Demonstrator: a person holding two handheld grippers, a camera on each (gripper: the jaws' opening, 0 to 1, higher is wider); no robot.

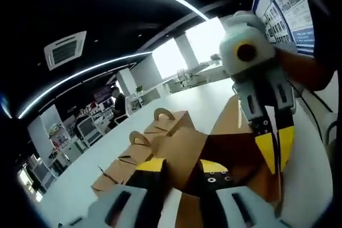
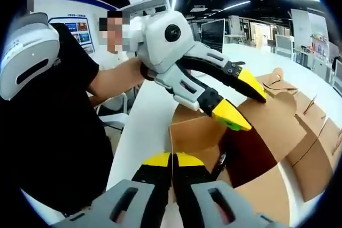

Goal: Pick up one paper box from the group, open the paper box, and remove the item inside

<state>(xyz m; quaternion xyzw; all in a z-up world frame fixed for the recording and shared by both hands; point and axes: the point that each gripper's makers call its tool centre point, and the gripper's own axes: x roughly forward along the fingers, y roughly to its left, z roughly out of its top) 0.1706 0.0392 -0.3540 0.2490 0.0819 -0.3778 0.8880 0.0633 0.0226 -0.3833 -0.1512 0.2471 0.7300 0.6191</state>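
Note:
A brown paper box (image 2: 197, 132) stands open on the white table (image 2: 141, 126), its flaps spread and its inside dark (image 2: 248, 153). What lies inside I cannot make out. My right gripper (image 2: 172, 159) is shut on the thin near wall of this box; it also reaches into the left gripper view from the right (image 1: 275, 145), pinching the box's edge. My left gripper (image 1: 183, 166) is open, with a brown flap (image 1: 181, 150) lying between its jaws without being squeezed. From the right gripper view, the left gripper (image 2: 240, 101) hovers over the box's mouth.
More closed paper boxes with arched handles (image 1: 163, 120) (image 2: 278, 81) stand in a row just beyond the open one. A person in a black top (image 2: 64, 132) holds the grippers at the table's edge. Desks and a seated person (image 1: 118, 105) are far behind.

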